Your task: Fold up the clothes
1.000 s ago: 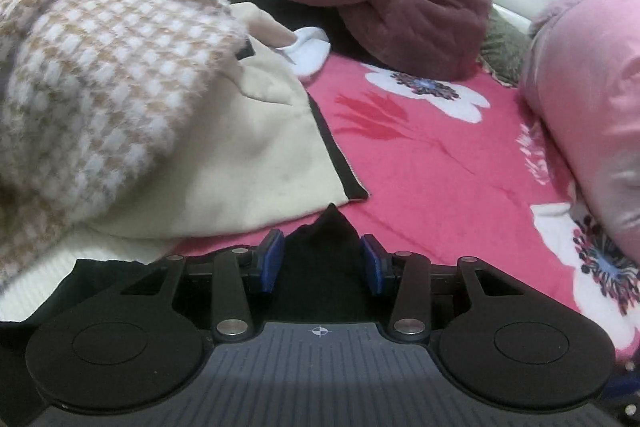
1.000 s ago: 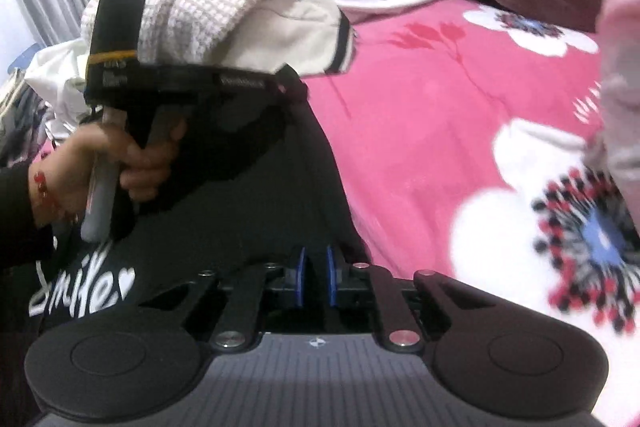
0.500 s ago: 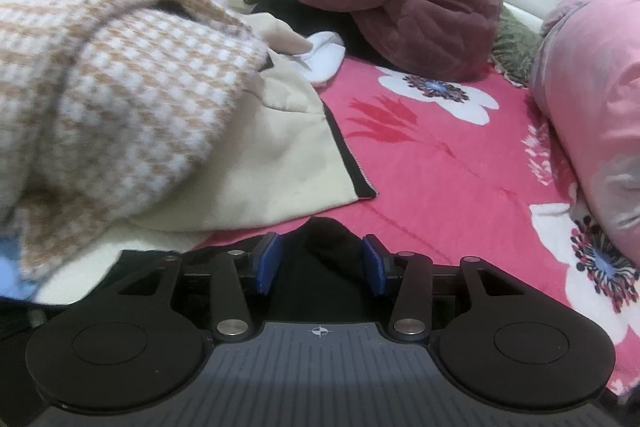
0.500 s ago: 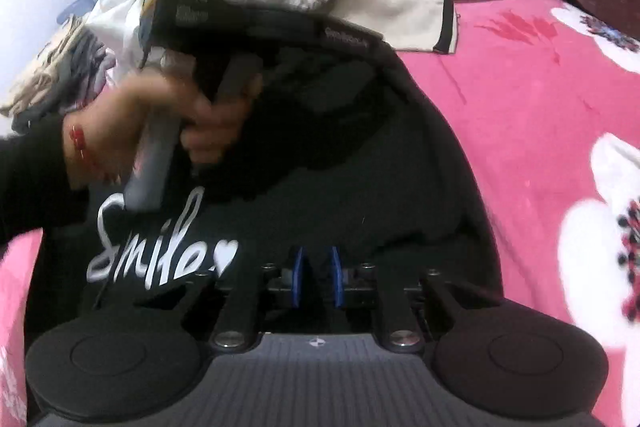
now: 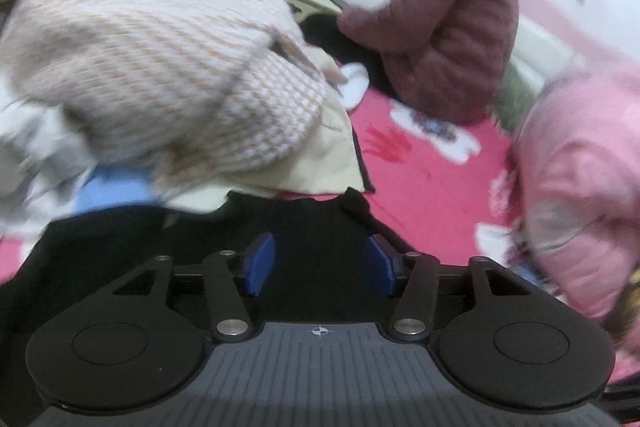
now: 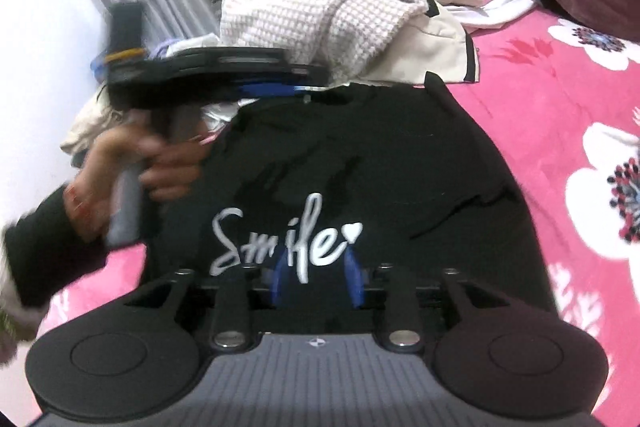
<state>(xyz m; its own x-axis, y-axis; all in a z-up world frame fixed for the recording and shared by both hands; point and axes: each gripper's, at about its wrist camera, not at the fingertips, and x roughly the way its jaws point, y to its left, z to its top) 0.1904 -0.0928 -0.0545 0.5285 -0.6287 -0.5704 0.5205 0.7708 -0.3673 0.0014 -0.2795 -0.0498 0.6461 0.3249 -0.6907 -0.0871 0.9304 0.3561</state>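
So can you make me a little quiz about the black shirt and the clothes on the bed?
1. True or false: the black shirt lies spread on the pink flowered blanket.
2. Which word is written in white on the shirt? A) Love B) Smile C) Happy
3. Fill in: behind the shirt there is a heap topped by a cream and tan ____ knit.

Key: 1 true; 2 B; 3 checked. Extra: the right gripper and the left gripper have both just been opening, and their jaws stand apart over the black cloth.

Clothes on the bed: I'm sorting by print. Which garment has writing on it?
The black shirt, lying flat, with white "Smile" script; the knit sweater and cream garment behind it show none.
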